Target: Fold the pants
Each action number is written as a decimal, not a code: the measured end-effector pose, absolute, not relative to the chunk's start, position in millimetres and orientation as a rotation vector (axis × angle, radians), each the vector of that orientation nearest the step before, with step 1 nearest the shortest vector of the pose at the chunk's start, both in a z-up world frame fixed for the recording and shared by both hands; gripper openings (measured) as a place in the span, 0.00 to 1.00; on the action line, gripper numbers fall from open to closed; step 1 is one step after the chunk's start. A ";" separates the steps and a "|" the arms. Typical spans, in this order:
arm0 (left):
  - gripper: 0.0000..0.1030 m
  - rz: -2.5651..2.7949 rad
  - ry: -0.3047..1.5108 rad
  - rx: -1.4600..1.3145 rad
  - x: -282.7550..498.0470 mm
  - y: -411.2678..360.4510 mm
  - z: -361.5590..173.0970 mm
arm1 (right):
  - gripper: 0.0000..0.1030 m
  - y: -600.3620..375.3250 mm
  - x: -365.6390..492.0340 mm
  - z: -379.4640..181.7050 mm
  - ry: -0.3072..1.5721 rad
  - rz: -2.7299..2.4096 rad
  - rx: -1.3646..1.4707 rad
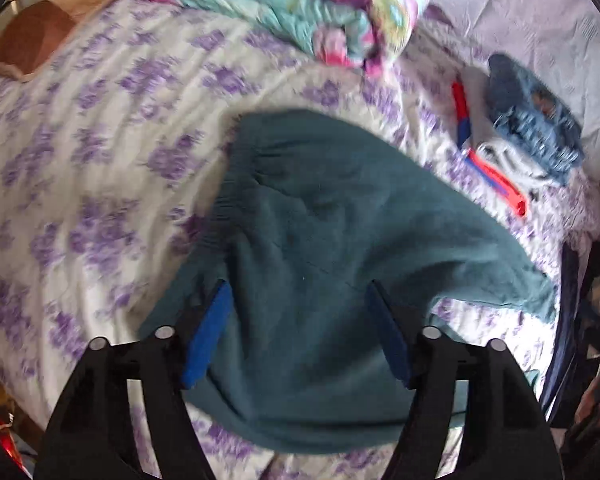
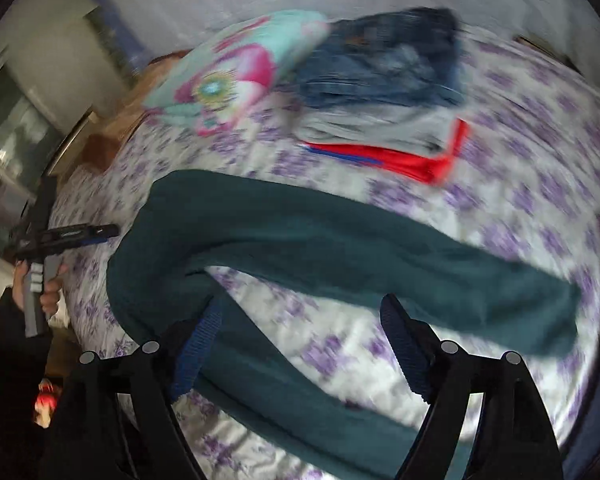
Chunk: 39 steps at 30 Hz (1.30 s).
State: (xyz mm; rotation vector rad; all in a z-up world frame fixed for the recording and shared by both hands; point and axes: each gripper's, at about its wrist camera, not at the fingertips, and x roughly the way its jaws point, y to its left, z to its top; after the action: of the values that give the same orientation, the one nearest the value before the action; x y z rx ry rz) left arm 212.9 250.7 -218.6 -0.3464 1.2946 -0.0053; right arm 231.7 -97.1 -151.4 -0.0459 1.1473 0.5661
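Your teal pants (image 2: 300,240) lie spread on the bed (image 1: 80,160), waistband toward the patterned pillow (image 1: 300,12), the two legs splayed apart toward the bed's edge. Your left claw (image 1: 300,328) hangs spread over the seat of the pants, pinching nothing. Your right claw (image 2: 300,344) is also spread and empty, straddling the nearer leg where it runs beneath you; the farther leg stretches off to the right. The legs' long axes diverge, so the right claw looks better placed to bring one leg onto the other.
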 end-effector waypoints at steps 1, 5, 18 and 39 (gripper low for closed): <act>0.46 -0.022 1.327 -0.334 219.4 246.7 -232.5 | 0.81 -74.6 248.7 -160.1 1.175 0.618 -0.085; 0.35 -0.031 1.382 -0.276 227.3 241.2 -264.1 | 0.81 2.5 314.2 -193.4 1.228 0.757 -0.233; 0.29 -0.088 1.367 -0.296 217.5 266.4 -253.8 | 0.02 89.8 395.8 -273.9 1.341 0.933 -0.430; 0.43 -0.610 1.421 0.028 389.4 260.9 -270.6 | 0.56 41.5 367.1 -234.1 1.293 0.898 -0.302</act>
State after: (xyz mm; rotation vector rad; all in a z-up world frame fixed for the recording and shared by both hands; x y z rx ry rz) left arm 389.4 260.9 -270.6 0.0278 1.4212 -0.6096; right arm 367.1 41.5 -234.1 -0.3016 1.2927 0.8979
